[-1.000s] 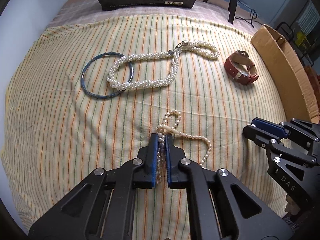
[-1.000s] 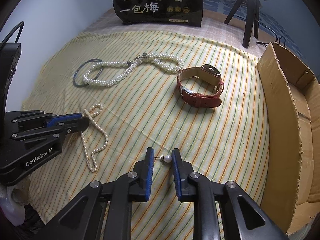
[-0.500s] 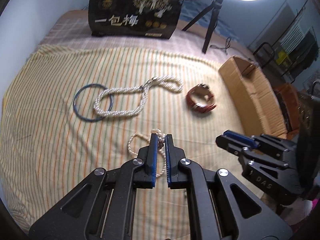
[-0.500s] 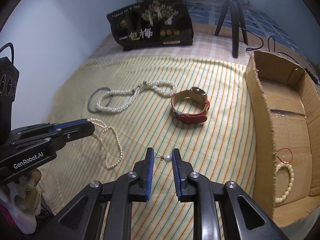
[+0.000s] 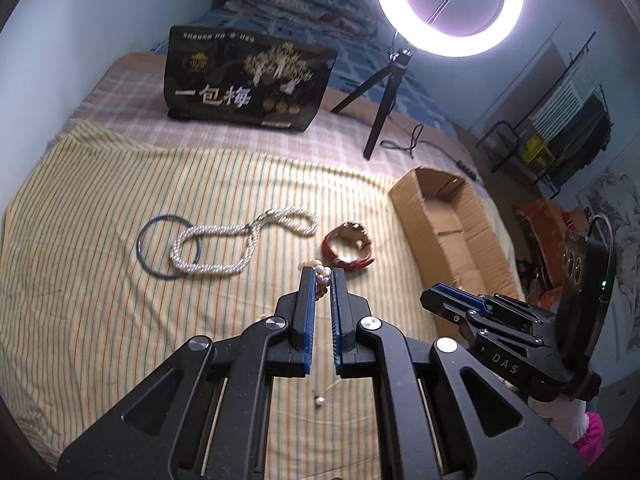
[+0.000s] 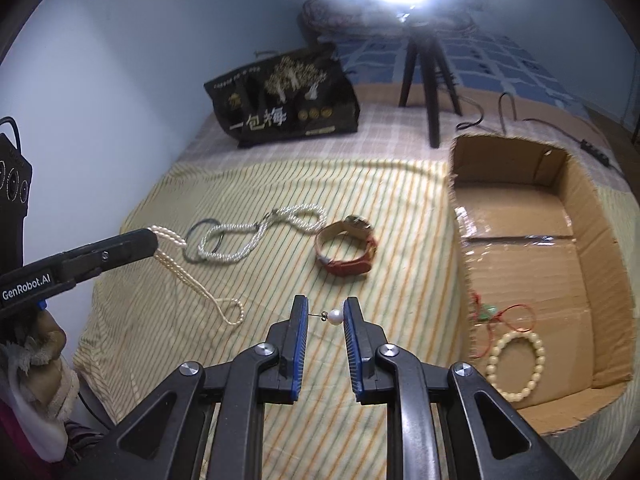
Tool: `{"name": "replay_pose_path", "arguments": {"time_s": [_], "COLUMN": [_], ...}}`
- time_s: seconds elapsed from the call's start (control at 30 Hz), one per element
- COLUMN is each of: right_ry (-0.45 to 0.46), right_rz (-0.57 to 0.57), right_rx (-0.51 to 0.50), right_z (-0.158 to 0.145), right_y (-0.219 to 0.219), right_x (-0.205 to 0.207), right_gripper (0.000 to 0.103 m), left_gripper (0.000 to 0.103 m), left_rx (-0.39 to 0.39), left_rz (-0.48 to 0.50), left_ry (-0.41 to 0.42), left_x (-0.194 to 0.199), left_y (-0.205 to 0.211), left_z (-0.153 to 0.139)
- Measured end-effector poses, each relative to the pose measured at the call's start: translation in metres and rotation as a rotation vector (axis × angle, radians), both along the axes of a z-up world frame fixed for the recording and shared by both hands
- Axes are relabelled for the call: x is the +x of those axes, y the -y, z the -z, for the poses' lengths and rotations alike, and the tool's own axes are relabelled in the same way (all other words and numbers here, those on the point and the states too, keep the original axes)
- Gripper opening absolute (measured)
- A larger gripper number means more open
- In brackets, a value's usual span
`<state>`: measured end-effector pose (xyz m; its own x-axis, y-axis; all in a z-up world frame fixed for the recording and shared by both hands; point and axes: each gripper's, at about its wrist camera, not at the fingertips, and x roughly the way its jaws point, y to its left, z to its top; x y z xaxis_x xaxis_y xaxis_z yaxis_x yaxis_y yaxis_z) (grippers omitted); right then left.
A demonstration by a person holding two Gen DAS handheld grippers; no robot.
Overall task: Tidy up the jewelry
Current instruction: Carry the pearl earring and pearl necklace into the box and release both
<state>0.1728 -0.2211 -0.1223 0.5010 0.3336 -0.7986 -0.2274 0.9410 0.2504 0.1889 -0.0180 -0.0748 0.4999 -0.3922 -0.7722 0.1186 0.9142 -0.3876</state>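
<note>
Pearls fill both grippers above the bed (image 5: 100,300). The left gripper (image 5: 322,276) has its jaws nearly together, pinching a thin pearl strand (image 6: 188,276) that hangs clear of the striped sheet (image 6: 392,216), looping down from the tips in the right wrist view. The right gripper (image 6: 325,314) has its jaws only a little apart, clamped across a pearl stud earring (image 6: 334,316), the pearl against the right pad and the post reaching the left one.

On the sheet, toward the middle of the bed, a twisted pearl necklace (image 5: 240,240) lies with one loop across a blue bangle (image 5: 154,246); a red-strapped watch (image 6: 346,246) sits just beside the necklace's other end. A cardboard box (image 6: 580,216) stands along the bed's right edge, holding a cream bead bracelet (image 6: 516,364) and a red cord piece (image 6: 500,316). A dark printed bag (image 5: 244,84) and a ring light on a tripod (image 5: 448,8) stand at the bed's far end.
</note>
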Motion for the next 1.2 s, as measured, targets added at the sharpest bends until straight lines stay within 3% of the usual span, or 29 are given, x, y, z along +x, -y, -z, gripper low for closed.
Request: {"name": "replay_pose_path", "arguments": {"time_s": [0.57,1.2], "right_ry": [0.064,0.034], "right_rz": [0.123,0.229], "right_rx": [-0.017,-0.04], "right_z": [-0.023,-0.012], "right_y": [0.07,0.137], "right_x": [-0.019,-0.033], "right_gripper": [0.017,0.017], "left_gripper": [0.005,0.005], "left_rx": [-0.089,-0.165], "left_rz": [0.074,0.17], "left_ry": [0.108,0.176], "left_x": [0.003,0.017], "left_y": [0.055,0.127], "left_z": [-0.049,-0.075]}}
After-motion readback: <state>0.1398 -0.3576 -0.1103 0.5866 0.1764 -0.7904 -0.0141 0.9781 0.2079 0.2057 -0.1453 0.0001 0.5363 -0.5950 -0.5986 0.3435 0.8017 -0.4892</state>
